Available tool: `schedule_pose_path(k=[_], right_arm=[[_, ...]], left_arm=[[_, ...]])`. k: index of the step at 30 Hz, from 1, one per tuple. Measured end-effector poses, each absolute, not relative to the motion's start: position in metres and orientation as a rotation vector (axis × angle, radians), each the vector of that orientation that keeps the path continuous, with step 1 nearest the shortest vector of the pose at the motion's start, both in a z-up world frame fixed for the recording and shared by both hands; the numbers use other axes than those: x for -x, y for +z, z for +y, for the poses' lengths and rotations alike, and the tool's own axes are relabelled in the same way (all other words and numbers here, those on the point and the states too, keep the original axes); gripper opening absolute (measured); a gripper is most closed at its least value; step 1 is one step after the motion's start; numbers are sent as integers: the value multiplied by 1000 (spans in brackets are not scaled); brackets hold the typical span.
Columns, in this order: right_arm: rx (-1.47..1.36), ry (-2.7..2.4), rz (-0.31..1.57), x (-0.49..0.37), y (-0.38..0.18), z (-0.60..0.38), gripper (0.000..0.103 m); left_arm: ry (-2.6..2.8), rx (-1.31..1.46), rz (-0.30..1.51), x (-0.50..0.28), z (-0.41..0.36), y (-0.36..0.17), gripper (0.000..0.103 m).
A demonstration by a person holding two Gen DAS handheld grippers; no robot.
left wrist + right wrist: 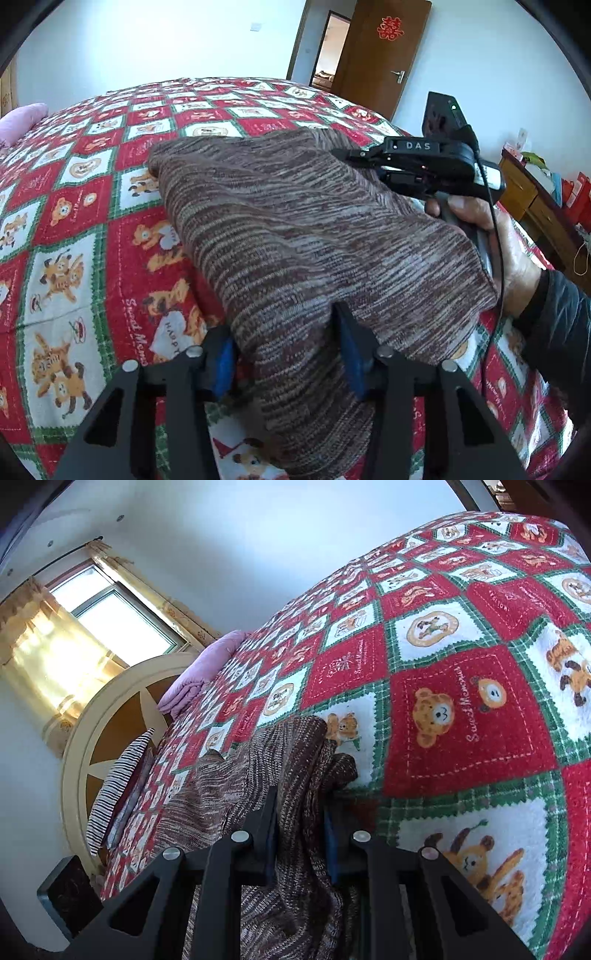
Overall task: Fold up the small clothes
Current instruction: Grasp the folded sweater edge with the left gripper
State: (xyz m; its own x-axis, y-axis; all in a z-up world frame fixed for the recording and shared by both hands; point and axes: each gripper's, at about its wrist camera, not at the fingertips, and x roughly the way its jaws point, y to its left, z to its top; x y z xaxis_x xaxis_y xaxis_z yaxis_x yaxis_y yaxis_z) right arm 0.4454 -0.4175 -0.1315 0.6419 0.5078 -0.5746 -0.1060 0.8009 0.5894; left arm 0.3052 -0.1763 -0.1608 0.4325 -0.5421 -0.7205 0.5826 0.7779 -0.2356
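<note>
Sweater is the job here: brown knit with streaky stripes, lying on the bed over the red, white and green bear-print blanket, already doubled over into a rough slab. Left gripper straddles the near edge with cloth between its blue pads; jaws stand partly apart, and whether the pads actually bite I cannot tell from the left wrist view. Right gripper looks clenched on a bunched edge of the same sweater, knit pinched tight between narrow jaws in its own view; from the left camera it reaches in at the far right edge, a person's hand on the handle, dark sleeve behind. Step in hand, as I read it: both tools taking hold of one side ahead of another fold. Next move calls for confirming the left grip is firm, then lifting both ends together and carrying that edge across onto the far side, keeping it taut so the thick knit doesn't sag in the middle. Risk: loose knit slipping from a half-closed left jaw, leaving a skewed fold. Pink pillow and striped cushion sit well clear near the headboard
</note>
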Motion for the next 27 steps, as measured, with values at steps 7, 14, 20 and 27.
schedule_pose_path(k=[7,14,20,27], right_arm=[[-531,333,852,-452,-137,-415,21],[-489,303,858,-452,-136,-411,21],[-338,222,830,-442,-115,-388,21],[-337,211,783,-424,-96,-383,20]], left_arm=[[-679,-76,882,-304,-182,-159,47],[-674,-113,874,-301,-185,-156,43],[-634,-196,861,-294,-192,-145,27],[-615,-197,858,-290,-186,-134,24]])
